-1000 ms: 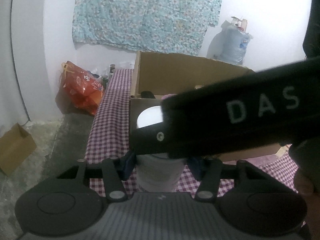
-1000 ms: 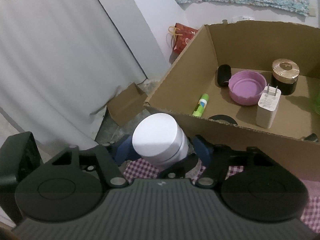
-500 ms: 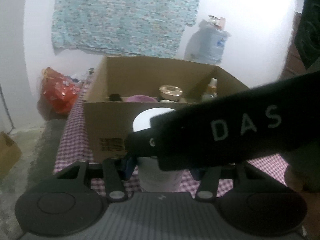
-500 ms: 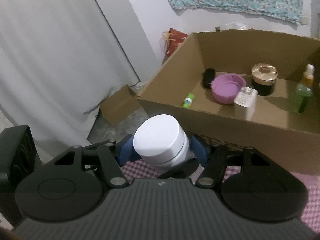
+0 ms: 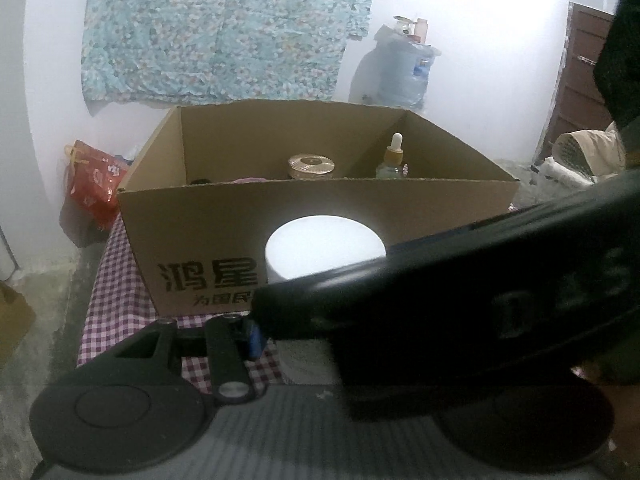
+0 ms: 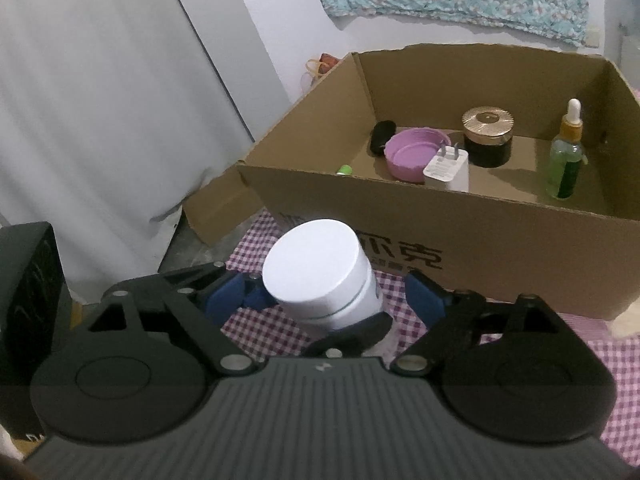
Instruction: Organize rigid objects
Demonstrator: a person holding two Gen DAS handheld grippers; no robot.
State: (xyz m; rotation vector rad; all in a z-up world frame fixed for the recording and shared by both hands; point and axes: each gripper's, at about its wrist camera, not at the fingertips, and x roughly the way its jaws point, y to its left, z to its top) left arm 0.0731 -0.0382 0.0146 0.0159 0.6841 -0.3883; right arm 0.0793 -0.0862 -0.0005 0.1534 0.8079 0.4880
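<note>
A purple-and-white checked tablecloth (image 6: 260, 332) covered the table, with a floral blue cloth (image 5: 224, 28) hung on the far white wall. Your open brown cardboard box (image 6: 500, 236) sat beyond the white cylindrical jar (image 6: 320, 276). Your right gripper (image 6: 332, 300) had just been opening; its blue pads (image 6: 424, 298) stood spread, the right one clear of the jar between them. Your left gripper (image 5: 304, 344) was mostly hidden behind the right tool, but it appeared to pinch the jar lower down.

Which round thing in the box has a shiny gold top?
The black jar at the back of the box. Its lid is ribbed gold; the purple lid beside it is plain.
</note>
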